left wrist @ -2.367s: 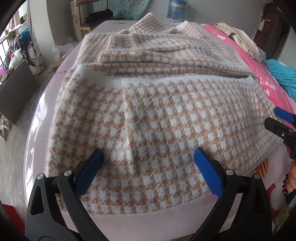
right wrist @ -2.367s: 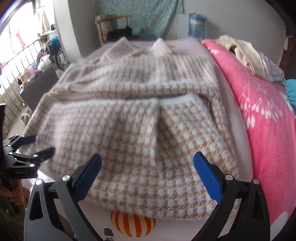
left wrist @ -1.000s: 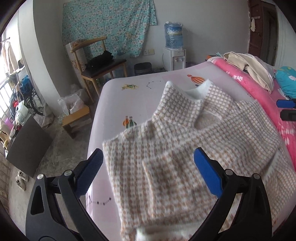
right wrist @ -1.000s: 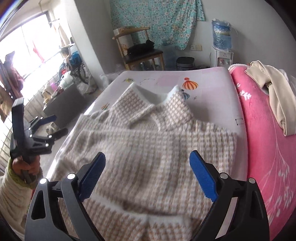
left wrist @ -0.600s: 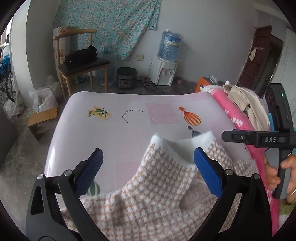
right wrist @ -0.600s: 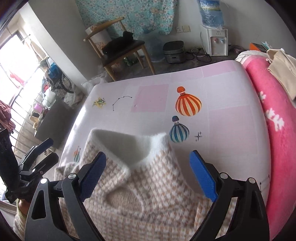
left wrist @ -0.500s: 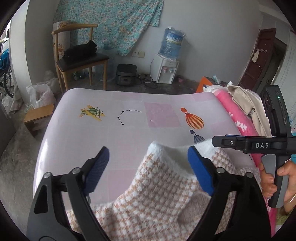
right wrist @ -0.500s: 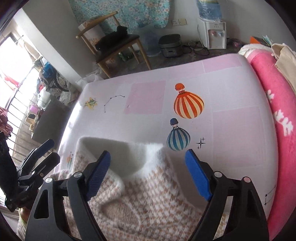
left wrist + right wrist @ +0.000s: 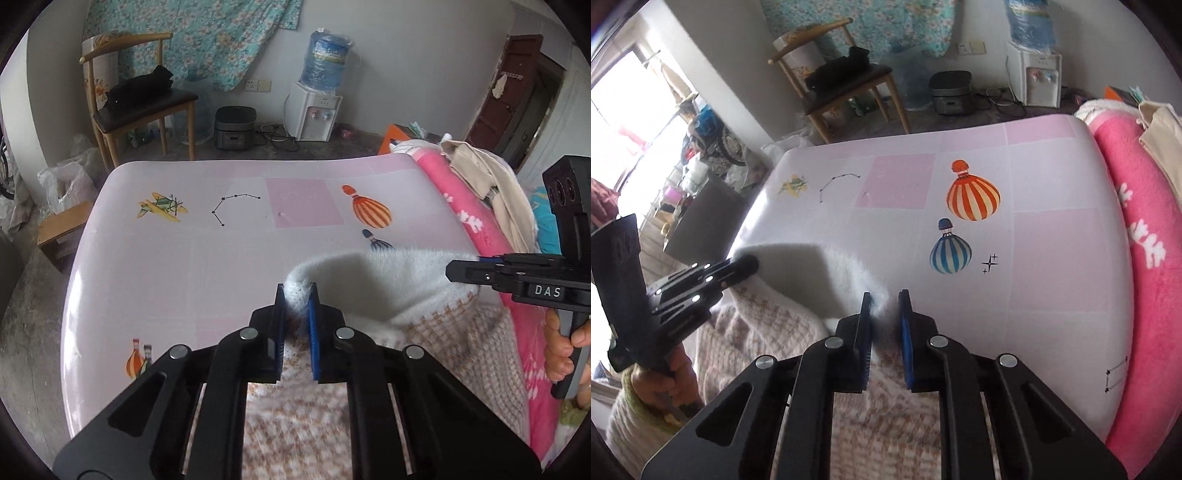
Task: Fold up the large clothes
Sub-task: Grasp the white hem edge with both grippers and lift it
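Fuzzy brown-and-white houndstooth sweater [image 9: 424, 332] is lying on the pink balloon-print bed [image 9: 184, 266], its white collar pointing toward twelve o'clock. One garment, two grippers: left gripper [image 9: 295, 295] and right gripper [image 9: 886, 299], jaws pinching opposite collar ends. Only the right wrist view is showing the bright window at nine o'clock.

wooden chair [image 9: 144, 99] by wall | water dispenser [image 9: 314, 107] | pink blanket [image 9: 1145, 229] right of balloon-print sheet [image 9: 1052, 258]
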Available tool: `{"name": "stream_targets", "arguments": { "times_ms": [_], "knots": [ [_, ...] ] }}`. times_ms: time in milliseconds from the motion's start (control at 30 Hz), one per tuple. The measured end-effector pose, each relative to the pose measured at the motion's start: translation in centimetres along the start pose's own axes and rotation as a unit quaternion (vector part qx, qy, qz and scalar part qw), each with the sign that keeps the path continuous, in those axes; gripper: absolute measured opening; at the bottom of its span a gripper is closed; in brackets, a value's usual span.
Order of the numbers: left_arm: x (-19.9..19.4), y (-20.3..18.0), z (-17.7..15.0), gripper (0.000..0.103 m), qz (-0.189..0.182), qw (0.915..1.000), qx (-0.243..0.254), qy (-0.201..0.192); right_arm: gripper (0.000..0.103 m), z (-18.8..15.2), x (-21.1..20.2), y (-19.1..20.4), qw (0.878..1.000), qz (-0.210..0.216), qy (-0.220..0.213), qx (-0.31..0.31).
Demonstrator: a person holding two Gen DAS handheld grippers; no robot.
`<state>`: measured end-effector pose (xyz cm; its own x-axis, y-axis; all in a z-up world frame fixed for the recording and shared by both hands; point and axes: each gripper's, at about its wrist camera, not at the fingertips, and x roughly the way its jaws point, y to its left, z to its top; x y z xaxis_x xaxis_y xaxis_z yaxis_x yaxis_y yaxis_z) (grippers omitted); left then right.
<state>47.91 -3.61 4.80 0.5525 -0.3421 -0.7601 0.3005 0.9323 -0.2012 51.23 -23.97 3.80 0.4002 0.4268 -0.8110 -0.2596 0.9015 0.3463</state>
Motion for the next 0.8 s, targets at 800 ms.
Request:
{"name": "stream_targets", "arguments": {
  "times_ms": [800],
  "knots": [
    [-9.3, -1.6, -13.7, 0.018, 0.003, 0.9961, 0.054, 0.069, 0.017, -11.3, 2.6, 7.0, 0.994, 0.011, 0.096, -0.041]
  ]
}}
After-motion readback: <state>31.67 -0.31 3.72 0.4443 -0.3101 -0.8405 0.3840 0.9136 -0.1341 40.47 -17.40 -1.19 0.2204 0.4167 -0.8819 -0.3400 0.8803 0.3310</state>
